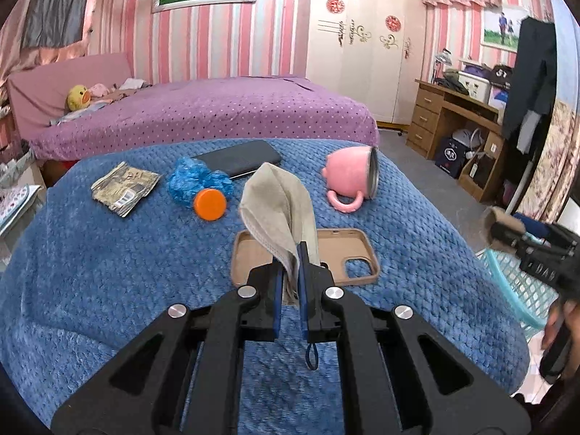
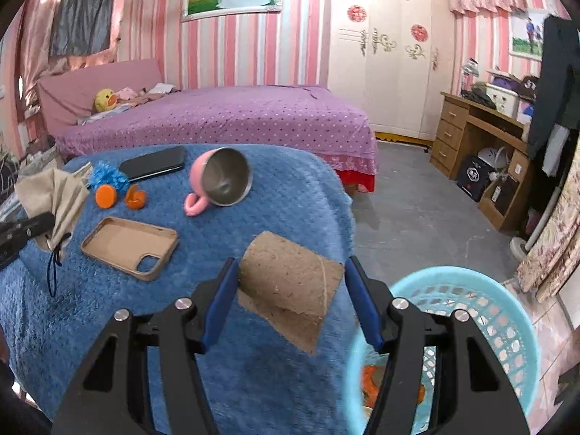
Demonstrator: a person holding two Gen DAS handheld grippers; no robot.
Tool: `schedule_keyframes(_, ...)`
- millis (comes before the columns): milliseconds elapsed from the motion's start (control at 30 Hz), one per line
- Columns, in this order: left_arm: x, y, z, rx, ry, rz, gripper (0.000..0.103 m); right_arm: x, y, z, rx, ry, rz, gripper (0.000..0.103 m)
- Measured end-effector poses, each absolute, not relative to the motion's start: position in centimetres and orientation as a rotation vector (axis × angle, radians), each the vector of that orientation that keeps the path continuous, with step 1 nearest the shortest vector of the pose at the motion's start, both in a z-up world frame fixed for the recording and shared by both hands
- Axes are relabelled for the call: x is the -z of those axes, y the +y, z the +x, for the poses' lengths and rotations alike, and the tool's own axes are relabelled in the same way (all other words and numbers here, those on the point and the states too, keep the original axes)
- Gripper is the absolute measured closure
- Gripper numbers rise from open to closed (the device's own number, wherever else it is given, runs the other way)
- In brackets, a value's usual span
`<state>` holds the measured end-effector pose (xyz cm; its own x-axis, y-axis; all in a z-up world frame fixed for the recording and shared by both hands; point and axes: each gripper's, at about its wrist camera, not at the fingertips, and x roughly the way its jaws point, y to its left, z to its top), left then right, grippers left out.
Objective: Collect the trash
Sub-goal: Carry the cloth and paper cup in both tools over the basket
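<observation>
My left gripper is shut on a limp beige cloth piece with a blue cord, held up over the blue blanket. The right gripper is shut on a brown cardboard tube with a torn flap, just left of the light blue basket. Something orange lies inside the basket. On the blanket remain a crumpled wrapper, a blue plastic wad and an orange cap. An orange scrap lies by the cap.
A black phone, a tipped pink mug and a tan phone case also lie on the blanket. A purple bed stands behind, a wooden desk at the right. The blanket's edge drops to grey floor.
</observation>
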<state>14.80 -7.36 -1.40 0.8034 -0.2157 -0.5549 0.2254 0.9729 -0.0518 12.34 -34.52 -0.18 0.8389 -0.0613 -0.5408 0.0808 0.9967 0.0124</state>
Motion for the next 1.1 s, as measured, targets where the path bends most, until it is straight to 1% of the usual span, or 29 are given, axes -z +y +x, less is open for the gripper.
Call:
schedule_keyframes(467, 0.2, -17.1, 12.9, 0.368, 0.580, 0.009, 0.097, -0.2, -45.1, 8.8, 0.230, 0.561, 0.067, 0.043)
schedule_keyframes(567, -0.4, -19.6, 12.4, 0.407, 0.567, 0.019, 0.097, 0.4, -47.5, 7.8, 0.289, 0.570, 0.019, 0.043)
schedule_keyframes(700, -0.6, -23.6, 11.5, 0.465, 0.549, 0.044, 0.097, 1.3, -50.4, 6.7, 0.329, 0.581, 0.054, 0.043)
schedule_keyframes(900, -0.1, -29.3, 10.0, 0.570, 0.550, 0.035, 0.097, 1.6, -53.3, 5.3, 0.386, 0.578, 0.082, 0.043)
schedule_keyframes(1100, 2.1, -33.4, 10.2, 0.661, 0.613, 0.009, 0.097, 1.6, -55.8, 4.4, 0.413, 0.555, 0.158, 0.043)
